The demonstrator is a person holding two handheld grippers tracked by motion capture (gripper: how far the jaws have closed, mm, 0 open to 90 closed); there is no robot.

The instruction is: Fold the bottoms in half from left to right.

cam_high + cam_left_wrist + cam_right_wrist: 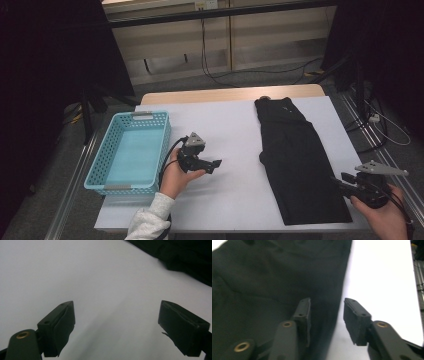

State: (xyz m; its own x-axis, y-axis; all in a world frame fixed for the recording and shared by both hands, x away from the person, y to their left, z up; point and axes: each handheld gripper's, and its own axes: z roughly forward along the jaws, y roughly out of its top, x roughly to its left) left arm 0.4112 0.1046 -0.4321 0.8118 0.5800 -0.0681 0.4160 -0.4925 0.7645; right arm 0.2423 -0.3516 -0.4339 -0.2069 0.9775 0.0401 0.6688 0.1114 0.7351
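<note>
A black garment lies folded flat and lengthwise on the right half of the white table cover. My right gripper hovers at the garment's near right edge, its jaws parted. In the right gripper view the right gripper has the garment edge running beneath the gap, with nothing pinched between the pads. My left gripper rests mid-table, pointing right toward the garment, open. In the left gripper view the left gripper spreads wide over bare white cover, with the garment at the top right.
A light blue plastic basket stands empty at the table's left edge. Metal rails run along both sides of the table. Cables trail on the floor behind and to the right.
</note>
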